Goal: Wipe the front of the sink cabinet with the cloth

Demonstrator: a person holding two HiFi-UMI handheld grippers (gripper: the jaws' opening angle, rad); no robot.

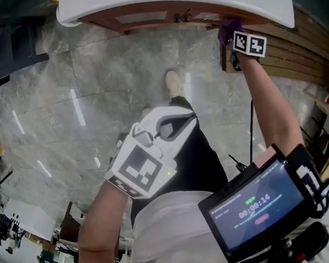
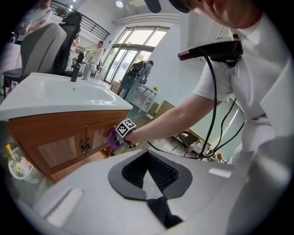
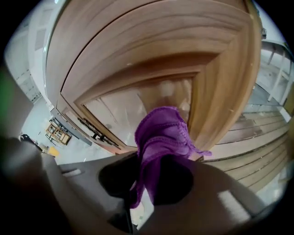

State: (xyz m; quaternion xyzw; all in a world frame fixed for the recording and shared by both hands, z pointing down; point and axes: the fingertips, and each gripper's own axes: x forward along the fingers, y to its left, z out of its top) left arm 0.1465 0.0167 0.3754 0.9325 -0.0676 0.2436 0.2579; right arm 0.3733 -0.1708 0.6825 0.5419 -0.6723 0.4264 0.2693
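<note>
**Purple cloth pressed to the cabinet door**

A timer screen (image 1: pixel 256 211) sits closest in the head view, low at the right. Beyond it, the right gripper (image 1: pixel 232 42) is clamped on the purple cloth (image 3: pixel 161 133). The cloth touches a wooden door panel of the sink cabinet (image 3: pixel 138 59), just under the white sink (image 1: pixel 171 0). The left gripper (image 1: pixel 190 118) hangs above the marble floor (image 1: pixel 66 107), jaws together, holding nothing

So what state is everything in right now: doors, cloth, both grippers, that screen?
Doors: closed.
Cloth: bunched, pressed against a door.
Right gripper: shut on cloth.
Left gripper: shut, empty.
Screen: lit, showing a timer.
</note>
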